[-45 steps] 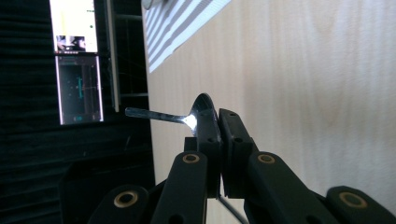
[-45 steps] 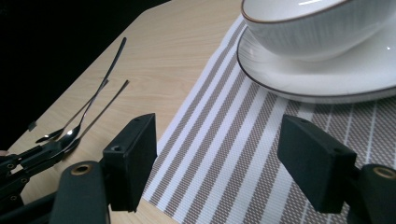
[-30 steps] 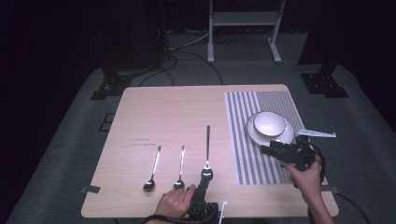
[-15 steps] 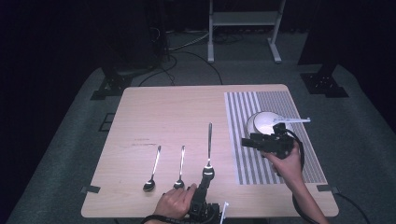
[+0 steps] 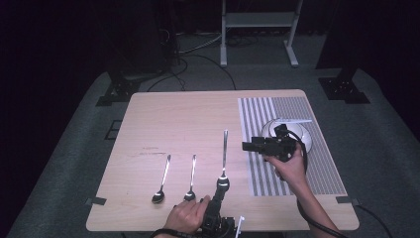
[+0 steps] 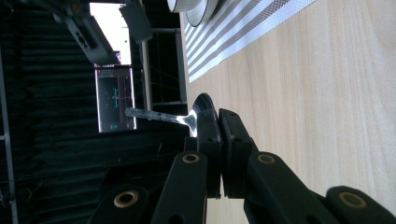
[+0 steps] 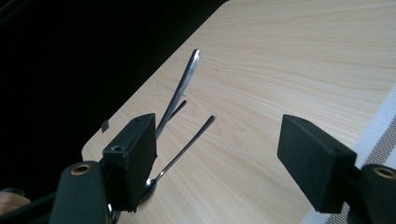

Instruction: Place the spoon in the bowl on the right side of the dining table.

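Now the longest spoon [image 5: 225,154] lies on the wooden table [image 5: 188,119], its handle pointing away from the person and its bowl near the front edge. The left gripper [image 5: 221,186] is clenched on that bowl: in the left gripper view the two black jaws are pressed together on the spoon bowl [image 6: 203,112], and the handle goes out beyond them. The left hand [image 5: 185,216] holds this gripper at the bottom of the high view.

To the left of this spoon lie two shorter spoons, a middle spoon [image 5: 191,177] and a left spoon [image 5: 162,179], side by side and apart from each other, their bowls also toward the person.

The right gripper [image 5: 246,146] is over the left edge of the striped placemat [image 5: 262,124], held by the right hand [image 5: 289,166], and it points toward the spoons. Its jaws are wide apart and hold nothing; in the right gripper view the table and the spoon handles [image 7: 180,91] are seen between them.

Behind the right gripper a white bowl [image 5: 302,136] stands on the placemat. A white strip [image 5: 292,120] shows just above it; what it is I cannot tell.
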`<state>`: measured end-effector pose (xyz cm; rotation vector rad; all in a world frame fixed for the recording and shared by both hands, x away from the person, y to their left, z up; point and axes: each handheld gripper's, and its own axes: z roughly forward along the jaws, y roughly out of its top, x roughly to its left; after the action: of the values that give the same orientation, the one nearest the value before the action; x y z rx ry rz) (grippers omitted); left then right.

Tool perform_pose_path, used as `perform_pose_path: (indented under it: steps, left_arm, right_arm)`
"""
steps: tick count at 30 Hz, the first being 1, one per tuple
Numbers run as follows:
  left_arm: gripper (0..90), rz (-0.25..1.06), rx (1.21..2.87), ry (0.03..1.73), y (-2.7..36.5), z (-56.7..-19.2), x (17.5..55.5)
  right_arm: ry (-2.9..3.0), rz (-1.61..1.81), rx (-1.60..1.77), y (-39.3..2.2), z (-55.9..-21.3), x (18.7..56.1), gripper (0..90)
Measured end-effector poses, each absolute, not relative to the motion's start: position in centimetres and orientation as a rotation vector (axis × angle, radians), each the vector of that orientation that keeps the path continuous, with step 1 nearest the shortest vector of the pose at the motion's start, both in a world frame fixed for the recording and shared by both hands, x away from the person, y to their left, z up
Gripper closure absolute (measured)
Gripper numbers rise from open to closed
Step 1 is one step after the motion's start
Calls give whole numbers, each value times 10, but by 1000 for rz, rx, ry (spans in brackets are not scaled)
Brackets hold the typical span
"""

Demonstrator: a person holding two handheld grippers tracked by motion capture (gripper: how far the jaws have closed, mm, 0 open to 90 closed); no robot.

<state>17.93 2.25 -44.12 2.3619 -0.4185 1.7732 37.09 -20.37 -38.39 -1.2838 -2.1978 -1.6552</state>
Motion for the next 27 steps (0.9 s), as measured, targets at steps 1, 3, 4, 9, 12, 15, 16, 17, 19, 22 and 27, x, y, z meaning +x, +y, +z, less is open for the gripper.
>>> perform_pose_path:
  steps: [1,3,4,9,12,15,16,17,19,22,27]
  left_arm:
    - [878,1774,2362,-420,22,-441,179]
    - [878,1778,2359,-425,21,-440,179]
    - [878,1775,2349,-423,21,-441,179]
    - [878,1777,2346,-428,20,-440,178]
    - [878,1779,2345,-425,20,-440,177]
    - [878,1779,2344,-422,21,-440,177]
    - [878,1781,2346,-423,21,-440,176]
    - [878,1781,2346,-423,21,-440,176]
    - [878,1783,2347,-420,21,-440,176]
    - [878,1786,2347,-419,22,-439,176]
    - [878,1782,2353,-423,22,-440,176]
  right_arm:
    - [-2197,-1656,-1279,-202,-383,372,272]
    - [-2195,-1656,-1270,-198,-382,374,272]
    - [-2195,-1656,-1264,-196,-382,375,272]
    - [-2203,-1649,-1244,-185,-379,379,272]
    - [-2211,-1644,-1238,-180,-378,380,272]
    - [-2216,-1635,-1239,-175,-377,382,272]
    - [-2218,-1633,-1239,-174,-377,382,273]
    - [-2224,-1628,-1236,-172,-377,383,273]
    - [-2232,-1617,-1235,-168,-376,384,273]
    - [-2248,-1598,-1233,-163,-377,385,275]
    - [-2277,-1568,-1231,-155,-378,387,275]
